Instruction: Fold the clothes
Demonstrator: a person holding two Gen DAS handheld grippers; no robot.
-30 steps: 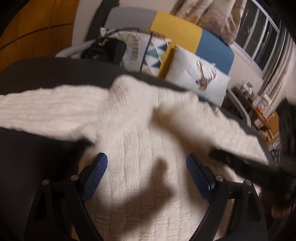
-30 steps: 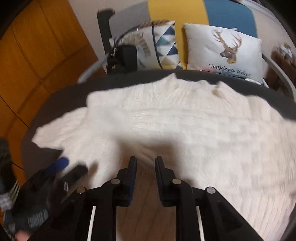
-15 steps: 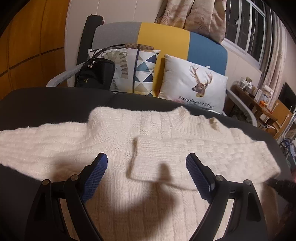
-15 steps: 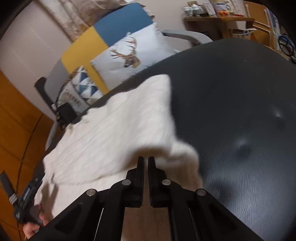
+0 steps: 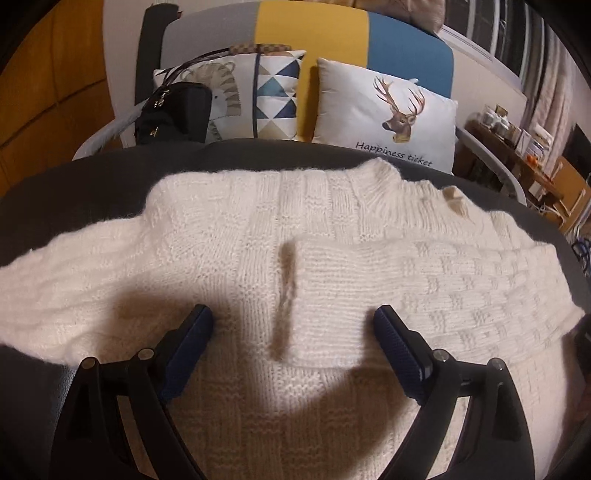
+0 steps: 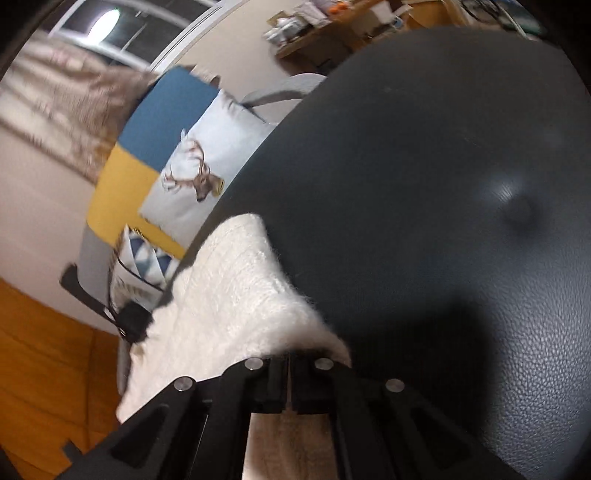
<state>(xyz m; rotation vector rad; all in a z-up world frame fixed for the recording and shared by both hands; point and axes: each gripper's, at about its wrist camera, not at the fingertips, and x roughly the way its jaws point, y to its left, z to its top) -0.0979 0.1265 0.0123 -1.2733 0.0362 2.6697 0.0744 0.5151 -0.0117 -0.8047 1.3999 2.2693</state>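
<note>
Left wrist view: a sofa (image 5: 314,33) with grey, yellow and blue panels stands at the back, carrying a deer-print cushion (image 5: 388,118), a triangle-patterned cushion (image 5: 273,99) and a black bag (image 5: 173,114). A cluttered wooden shelf (image 5: 517,147) sits at the right. In front lies a dark padded surface (image 5: 74,206), and the white knit sweater (image 5: 332,229) is spread across it, its collar toward the far edge. One sleeve reaches out to the left edge; the other sleeve (image 5: 388,284) is folded inward over the chest, its cuff ending near the middle. The left gripper (image 5: 293,326) is above the sweater's body with its blue-padded jaws spread wide, holding nothing; the folded cuff lies between them in the picture.

Right wrist view: the picture is tilted and blurred. The same dark padded surface (image 6: 443,184) fills the right side, with the sofa (image 6: 147,140) and the deer-print cushion (image 6: 207,162) beyond its far edge. The sweater (image 6: 236,306) lies along the surface's left side and runs down to the right gripper (image 6: 290,360). Its jaws have just been closing and now stand pressed together; the knit's edge reaches their tips, but whether fabric is pinched between them cannot be told.
</note>
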